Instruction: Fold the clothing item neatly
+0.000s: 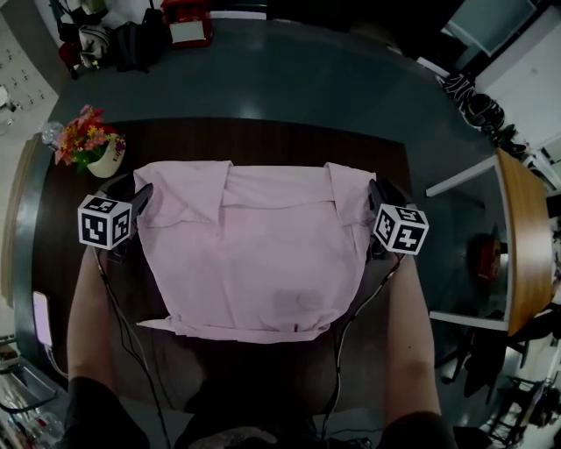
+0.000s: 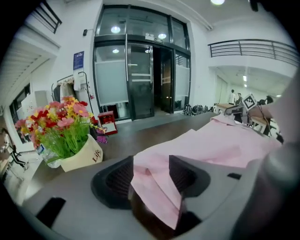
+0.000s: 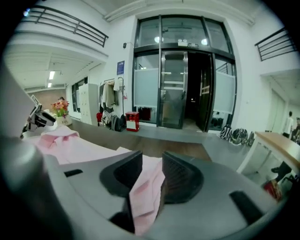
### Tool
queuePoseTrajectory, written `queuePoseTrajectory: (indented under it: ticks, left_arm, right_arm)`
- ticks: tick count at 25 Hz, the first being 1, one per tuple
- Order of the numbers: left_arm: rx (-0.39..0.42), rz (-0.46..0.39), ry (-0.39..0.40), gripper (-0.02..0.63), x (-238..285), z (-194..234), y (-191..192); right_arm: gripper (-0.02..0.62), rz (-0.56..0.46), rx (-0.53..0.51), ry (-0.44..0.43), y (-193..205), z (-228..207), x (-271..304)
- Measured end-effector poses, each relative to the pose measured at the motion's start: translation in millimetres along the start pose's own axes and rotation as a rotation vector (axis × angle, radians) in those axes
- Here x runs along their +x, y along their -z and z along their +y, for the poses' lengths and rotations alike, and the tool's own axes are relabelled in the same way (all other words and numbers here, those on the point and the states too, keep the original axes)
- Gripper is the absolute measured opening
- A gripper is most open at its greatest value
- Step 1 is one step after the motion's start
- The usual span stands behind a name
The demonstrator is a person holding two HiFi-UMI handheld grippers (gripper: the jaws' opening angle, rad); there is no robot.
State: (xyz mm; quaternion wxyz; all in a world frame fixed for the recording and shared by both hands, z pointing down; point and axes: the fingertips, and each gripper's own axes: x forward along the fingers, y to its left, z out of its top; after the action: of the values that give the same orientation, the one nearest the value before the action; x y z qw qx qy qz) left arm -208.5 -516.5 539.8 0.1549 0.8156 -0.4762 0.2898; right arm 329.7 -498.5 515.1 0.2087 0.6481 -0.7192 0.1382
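Observation:
A pale pink shirt (image 1: 254,254) lies spread on the dark wooden table (image 1: 263,131), its upper part folded over towards me. My left gripper (image 1: 140,200) rests at the shirt's upper left corner. In the left gripper view its jaws stand wide apart (image 2: 151,166), and a loose fold of the pink cloth (image 2: 154,187) lies between them without being pinched. My right gripper (image 1: 377,197) sits at the upper right corner. Its jaws (image 3: 151,171) are parted, and a slack strip of cloth (image 3: 145,192) hangs in the gap.
A pot of red and pink flowers (image 1: 88,142) stands at the table's far left corner, close to my left gripper. A pink phone (image 1: 40,317) lies at the left edge. A light wooden desk (image 1: 526,245) stands to the right, and a red box (image 1: 187,22) sits on the floor beyond.

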Motion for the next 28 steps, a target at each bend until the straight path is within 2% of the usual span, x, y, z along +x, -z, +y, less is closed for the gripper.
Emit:
queuePoseTrajectory:
  ticks: [3, 5, 8, 12, 15, 19, 25, 28]
  left_arm:
    - [0.019, -0.067, -0.044, 0.221, -21.7, -4.8, -4.3]
    - [0.030, -0.141, -0.057, 0.221, -42.9, -17.7, -12.4]
    - [0.049, -0.242, -0.030, 0.219, -81.0, -54.4, -23.7]
    - [0.076, -0.356, 0.023, 0.219, -135.0, -106.6, -33.1]
    - [0.118, -0.391, 0.055, 0.218, -167.0, -145.0, -23.4]
    - [0.053, -0.416, 0.094, 0.151, -205.7, -178.4, 3.6]
    - [0.020, -0.484, 0.153, 0.048, -276.7, -218.6, 35.8]
    - [-0.005, -0.519, 0.221, 0.014, -307.2, -243.0, 54.3]
  right_arm:
    - [0.106, -0.096, -0.040, 0.029, -21.9, 13.4, -34.9]
    - [0.105, -0.159, -0.055, 0.014, -36.2, 32.0, -63.5]
    - [0.100, -0.253, -0.018, -0.028, -54.0, 64.2, -112.3]
    - [0.019, -0.342, 0.042, -0.052, -63.5, 108.4, -175.7]
    - [0.008, -0.376, 0.074, -0.065, -55.5, 138.2, -216.5]
    - [-0.002, -0.372, 0.111, -0.102, -32.3, 181.8, -268.2]
    - [-0.006, -0.374, 0.179, -0.106, 9.1, 230.6, -351.7]
    - [-0.008, -0.378, 0.155, -0.104, 33.0, 253.7, -391.7]
